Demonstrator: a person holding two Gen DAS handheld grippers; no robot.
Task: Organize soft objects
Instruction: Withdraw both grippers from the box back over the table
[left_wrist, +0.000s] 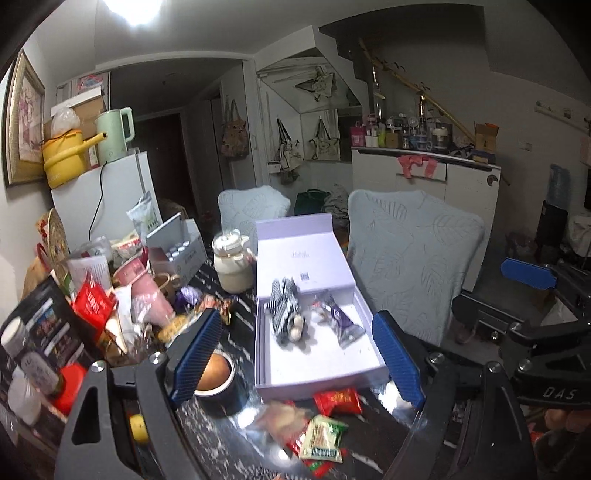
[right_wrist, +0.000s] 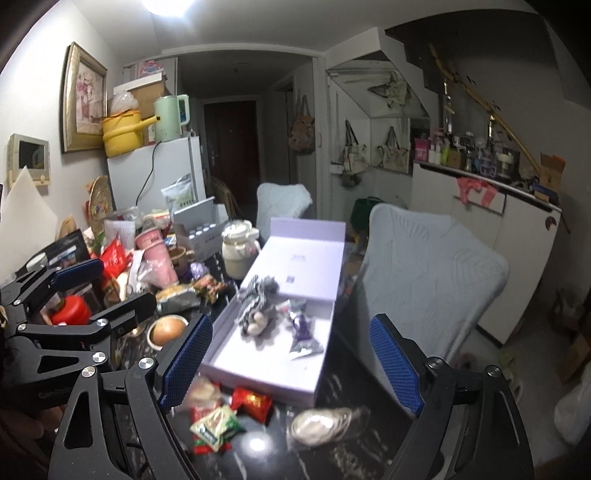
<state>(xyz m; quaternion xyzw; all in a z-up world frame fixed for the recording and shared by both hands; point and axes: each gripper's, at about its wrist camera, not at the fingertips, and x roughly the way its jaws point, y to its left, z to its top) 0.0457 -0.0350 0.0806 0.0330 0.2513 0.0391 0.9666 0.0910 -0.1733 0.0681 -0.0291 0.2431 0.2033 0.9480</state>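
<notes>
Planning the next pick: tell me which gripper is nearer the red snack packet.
Left, narrowly. The red snack packet lies between the left gripper fingers; the right gripper frames it off-centre, nearer its left finger.

A white box (left_wrist: 364, 314) lies open on the dark table, its lid tipped back. Inside it lies a soft toy (left_wrist: 286, 312) with black and white stripes, on its side. Just beside the toy lies a purple snack bag (left_wrist: 341, 321). In front of the box, on the table, lie a red packet (left_wrist: 338, 400) and a green packet (left_wrist: 323, 439).
</notes>
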